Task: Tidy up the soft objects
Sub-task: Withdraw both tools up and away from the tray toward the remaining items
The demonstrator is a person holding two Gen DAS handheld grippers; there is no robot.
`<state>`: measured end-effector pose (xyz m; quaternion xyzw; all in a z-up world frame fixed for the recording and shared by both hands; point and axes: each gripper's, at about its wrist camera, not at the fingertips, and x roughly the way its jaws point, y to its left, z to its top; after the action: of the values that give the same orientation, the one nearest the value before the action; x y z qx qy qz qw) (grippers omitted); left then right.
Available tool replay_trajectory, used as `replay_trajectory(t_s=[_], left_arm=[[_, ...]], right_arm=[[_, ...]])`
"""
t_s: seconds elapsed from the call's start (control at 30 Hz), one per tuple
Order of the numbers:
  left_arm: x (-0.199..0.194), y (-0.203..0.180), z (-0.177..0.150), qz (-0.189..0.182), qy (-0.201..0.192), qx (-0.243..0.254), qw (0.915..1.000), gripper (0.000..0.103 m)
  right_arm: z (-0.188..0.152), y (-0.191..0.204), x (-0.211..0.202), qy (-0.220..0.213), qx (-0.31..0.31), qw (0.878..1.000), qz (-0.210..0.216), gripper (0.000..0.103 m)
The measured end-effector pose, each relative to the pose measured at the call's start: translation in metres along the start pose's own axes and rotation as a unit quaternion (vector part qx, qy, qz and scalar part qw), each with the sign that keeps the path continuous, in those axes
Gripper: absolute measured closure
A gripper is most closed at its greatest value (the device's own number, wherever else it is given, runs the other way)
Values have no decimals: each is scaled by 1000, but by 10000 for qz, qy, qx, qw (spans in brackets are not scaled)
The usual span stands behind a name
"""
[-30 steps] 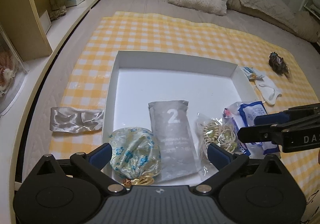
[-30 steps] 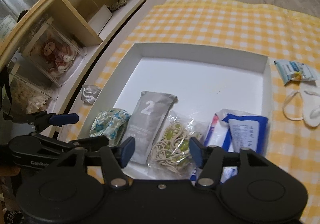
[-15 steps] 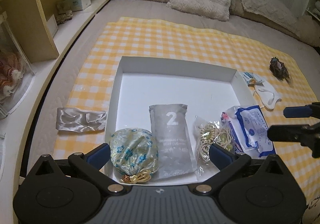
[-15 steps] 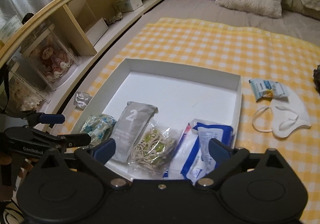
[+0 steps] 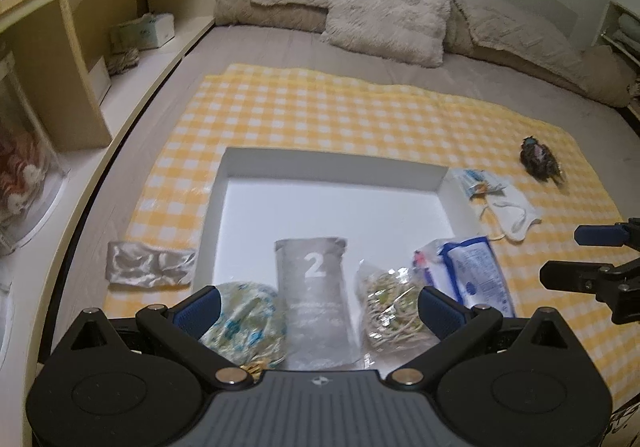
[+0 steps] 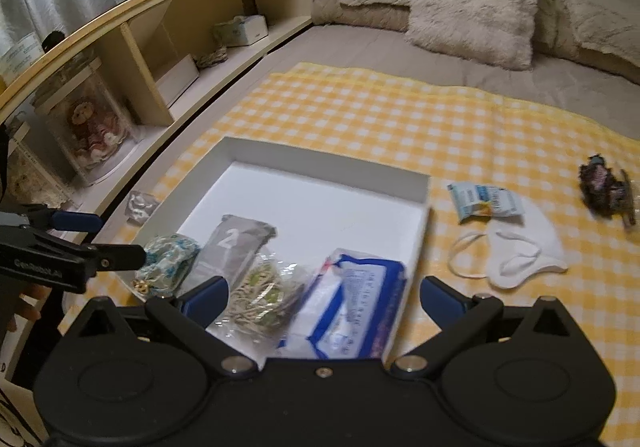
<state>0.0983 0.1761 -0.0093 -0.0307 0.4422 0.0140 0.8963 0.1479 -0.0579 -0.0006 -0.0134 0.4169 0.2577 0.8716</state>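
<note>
A white shallow box (image 5: 332, 167) (image 6: 320, 167) lies on a yellow checked cloth (image 5: 360, 115). Along its near side lie a floral pouch (image 5: 240, 319) (image 6: 168, 255), a grey packet marked 2 (image 5: 316, 287) (image 6: 236, 247), a clear bag of elastic bands (image 5: 392, 303) (image 6: 260, 295) and a blue-and-white packet (image 5: 472, 275) (image 6: 360, 303). Left of the box lies a silver satin piece (image 5: 148, 263). To its right are a white mask (image 6: 524, 247), a small blue packet (image 6: 484, 201) and a dark scrunchie (image 6: 604, 187). My left gripper (image 5: 320, 311) (image 6: 118, 237) hovers open over the near side. My right gripper (image 6: 324, 297) (image 5: 564, 255) stands wide open and holds nothing.
A wooden shelf (image 6: 152, 87) runs along the left of the bed, with a tissue box (image 6: 244, 31) and a clear case holding a stuffed toy (image 6: 92, 123). Pillows (image 5: 388, 3) are piled at the head of the bed. A hand (image 6: 24, 303) shows at the left edge.
The right jaws have spread from half open to wide and drawn back to the right, away from the blue-and-white packet. Both grippers have lifted a little from the box.
</note>
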Motion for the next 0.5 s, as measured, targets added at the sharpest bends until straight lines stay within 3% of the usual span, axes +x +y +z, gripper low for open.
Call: replay_trajectory(t_s=[0.5], left_arm=[[-4,-80,35,-313,-592,262,9974,0]], right_arm=[[-5,-85,-55,-640,770,9935,-534,0]])
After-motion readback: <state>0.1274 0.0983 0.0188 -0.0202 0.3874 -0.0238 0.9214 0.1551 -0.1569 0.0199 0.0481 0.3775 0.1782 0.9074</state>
